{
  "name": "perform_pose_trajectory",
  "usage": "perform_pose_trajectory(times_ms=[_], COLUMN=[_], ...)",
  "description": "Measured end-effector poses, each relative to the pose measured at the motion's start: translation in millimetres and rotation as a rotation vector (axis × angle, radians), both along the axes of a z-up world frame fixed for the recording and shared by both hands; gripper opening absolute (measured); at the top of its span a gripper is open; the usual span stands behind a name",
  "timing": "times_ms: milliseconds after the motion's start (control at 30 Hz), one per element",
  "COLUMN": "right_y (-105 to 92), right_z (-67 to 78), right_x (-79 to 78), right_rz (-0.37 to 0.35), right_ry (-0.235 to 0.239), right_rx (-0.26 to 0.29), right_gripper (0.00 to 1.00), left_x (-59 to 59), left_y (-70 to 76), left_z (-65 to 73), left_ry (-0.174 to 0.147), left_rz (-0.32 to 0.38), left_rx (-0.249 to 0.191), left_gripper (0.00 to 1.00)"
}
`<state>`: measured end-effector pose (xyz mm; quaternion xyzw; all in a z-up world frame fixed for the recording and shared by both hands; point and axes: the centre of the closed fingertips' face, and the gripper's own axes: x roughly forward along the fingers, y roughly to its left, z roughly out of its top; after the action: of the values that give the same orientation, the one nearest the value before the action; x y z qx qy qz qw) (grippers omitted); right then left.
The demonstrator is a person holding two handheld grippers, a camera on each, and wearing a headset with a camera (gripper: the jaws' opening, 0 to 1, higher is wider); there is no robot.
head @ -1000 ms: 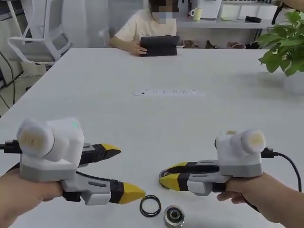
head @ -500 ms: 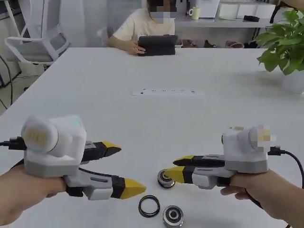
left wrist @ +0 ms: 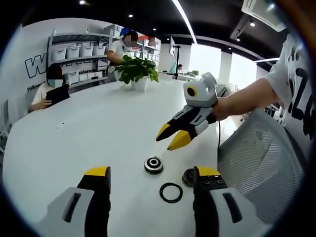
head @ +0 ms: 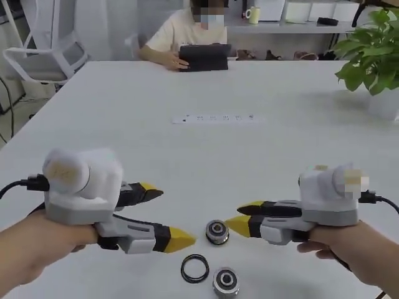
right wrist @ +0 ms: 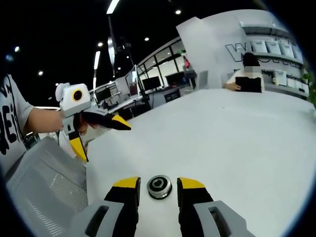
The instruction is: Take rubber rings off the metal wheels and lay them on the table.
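Partly hidden: we log one metal wheel (left wrist: 187, 177) sitting half behind a jaw of the left tongs (head: 171, 215) in the left gripper view; in the head view it lies just short of the bottom edge.
Hard to make out: we cannot tell whether either wheel's rim is bare metal or rubber-clad.
Left tongs: held level in the left hand (head: 37, 249), jaws spread wide, nothing between them.
Right tongs (head: 240, 217): held level in the right hand (head: 343, 246), tips pointing toward the left tongs, jaws a narrow gap apart, gripping nothing.
Second wheel (head: 217, 230): flat on the table (head: 206, 156), just ahead of the right tongs' tips; we see it framed between their jaws in the right gripper view.
Loose rubber ring (head: 195, 268): flat on the table, nearer us than the left tongs' lower tip, just beside the half-hidden wheel.
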<state>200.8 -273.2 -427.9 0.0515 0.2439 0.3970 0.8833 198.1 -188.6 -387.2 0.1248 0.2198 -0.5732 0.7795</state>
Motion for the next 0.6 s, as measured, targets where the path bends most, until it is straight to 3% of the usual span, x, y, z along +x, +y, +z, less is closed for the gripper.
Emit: perform_pose_trajectory(times_ms=[600], right_y=[-4.1], right_z=[-28.6], right_x=[-6.1], right_rz=[0.045], right_ry=[0.004], right_rx=[-0.108], right_gripper=[0.25], left_x=[3.5], left_y=[-24.5], left_z=[-18.0], left_ry=[0.007], left_rz=[-0.032], left_rx=[0.029], left_gripper=[0.62])
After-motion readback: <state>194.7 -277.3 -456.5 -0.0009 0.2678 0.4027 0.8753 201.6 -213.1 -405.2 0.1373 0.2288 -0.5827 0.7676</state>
